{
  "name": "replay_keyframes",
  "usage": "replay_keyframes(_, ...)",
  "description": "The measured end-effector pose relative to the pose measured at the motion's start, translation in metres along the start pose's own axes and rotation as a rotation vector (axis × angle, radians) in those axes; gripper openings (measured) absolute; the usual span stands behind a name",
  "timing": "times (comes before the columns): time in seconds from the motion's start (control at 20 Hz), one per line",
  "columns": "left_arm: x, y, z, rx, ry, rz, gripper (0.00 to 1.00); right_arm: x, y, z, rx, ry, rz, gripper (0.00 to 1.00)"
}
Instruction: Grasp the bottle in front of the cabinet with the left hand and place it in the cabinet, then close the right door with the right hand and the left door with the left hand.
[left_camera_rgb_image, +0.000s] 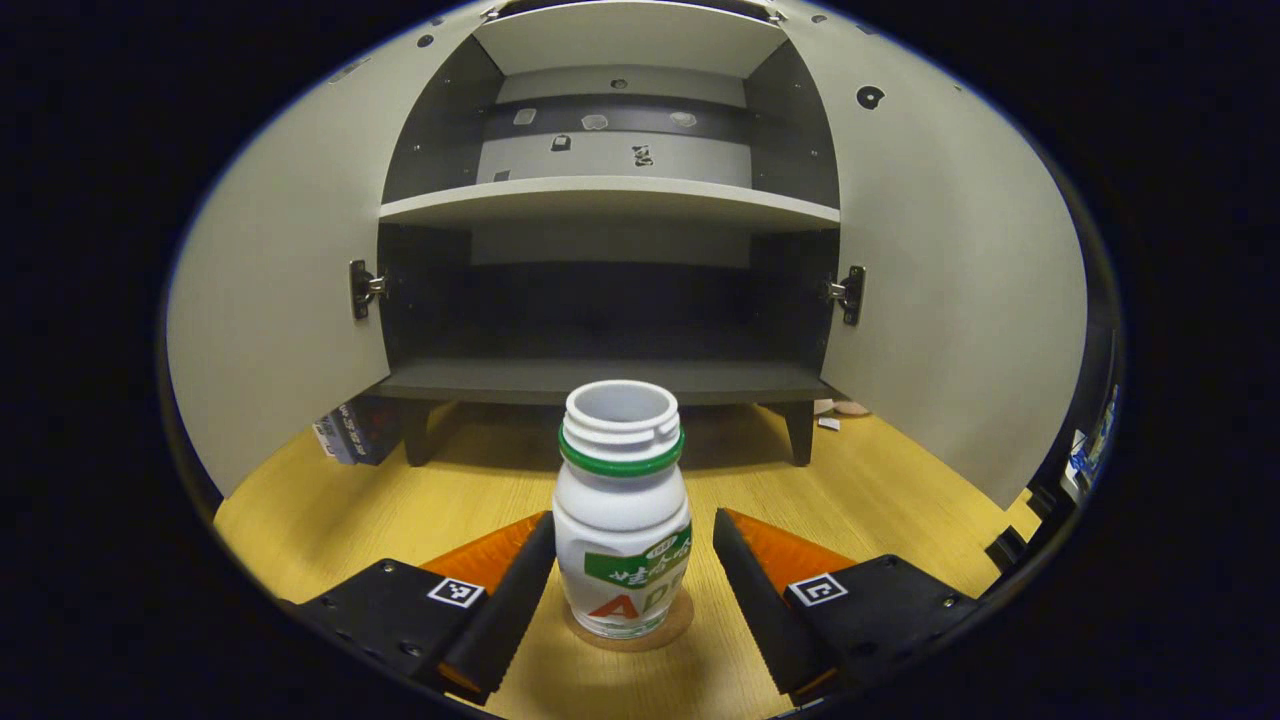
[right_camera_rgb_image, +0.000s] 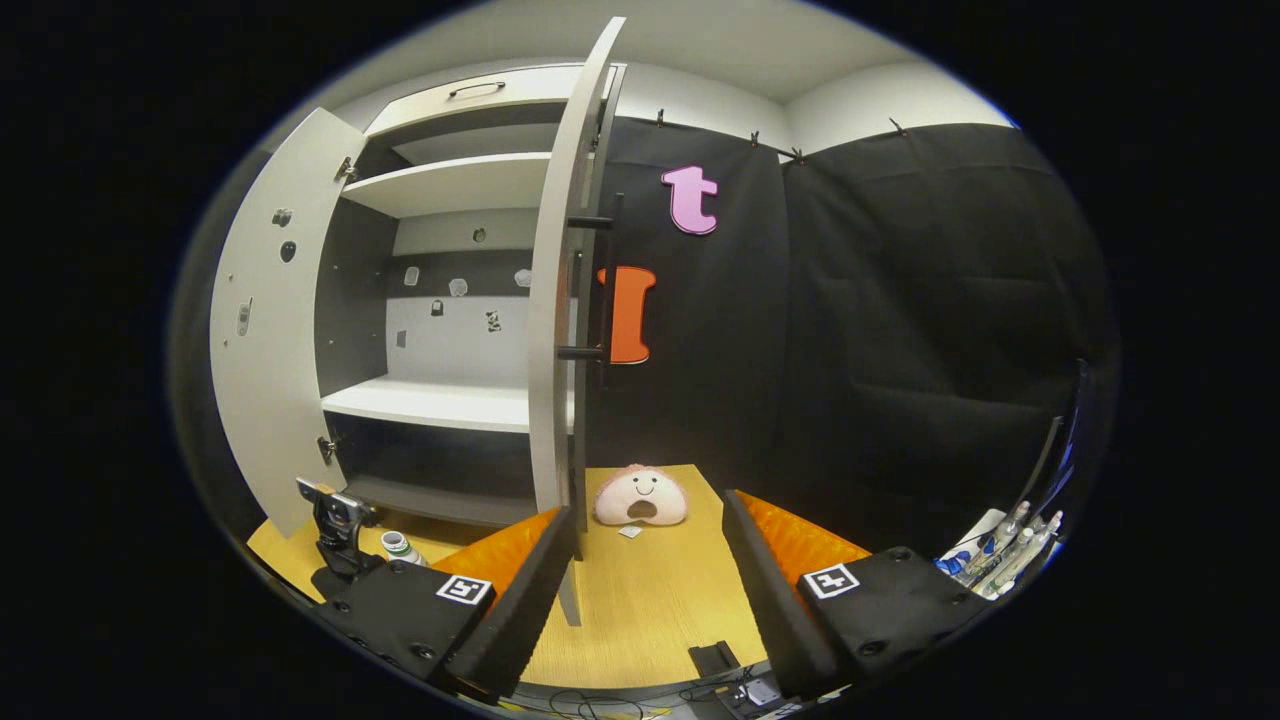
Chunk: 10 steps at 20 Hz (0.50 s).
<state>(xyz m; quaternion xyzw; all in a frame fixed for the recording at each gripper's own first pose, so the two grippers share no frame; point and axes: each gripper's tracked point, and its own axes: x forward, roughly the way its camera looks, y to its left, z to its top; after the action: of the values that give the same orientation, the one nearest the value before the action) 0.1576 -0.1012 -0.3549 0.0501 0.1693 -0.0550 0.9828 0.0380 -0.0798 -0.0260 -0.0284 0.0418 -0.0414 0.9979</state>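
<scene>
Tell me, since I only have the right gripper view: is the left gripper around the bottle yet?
Observer: Yes. In the left gripper view the bottle stands upright between the open fingers of the left gripper, with a gap on at least one side.
Operator: Is it capped?
Observer: No, its mouth is open, with a green ring just below the thread.
Operator: What is it standing on?
Observer: A round coaster on the table, straight in front of the cabinet's bottom shelf.
</scene>
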Motion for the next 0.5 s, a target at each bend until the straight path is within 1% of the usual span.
replay_keyframes(0.15, 0.005, 0.009, -0.012, 0.001, 0.058, 0.035, 0.95, 0.009, -0.003, -0.002, -0.013, 0.008, 0.004, 0.97)
replay_keyframes(0.2, 0.003, 0.012, -0.012, -0.007, 0.069, 0.045, 0.87, 0.011, -0.003, -0.003, -0.015, 0.01, 0.007, 0.97)
replay_keyframes(0.25, 0.002, 0.011, -0.011, -0.027, 0.087, 0.038, 0.75, 0.013, -0.002, -0.003, -0.015, 0.01, 0.012, 0.97)
replay_keyframes(0.35, -0.003, 0.012, 0.001, -0.071, 0.103, 0.032, 0.75, 0.019, 0.0, -0.002, -0.014, 0.009, 0.026, 0.97)
replay_keyframes(0.5, -0.009, 0.022, 0.038, -0.104, 0.086, 0.058, 0.75, 0.026, 0.005, -0.004, -0.019, 0.011, 0.053, 0.97)
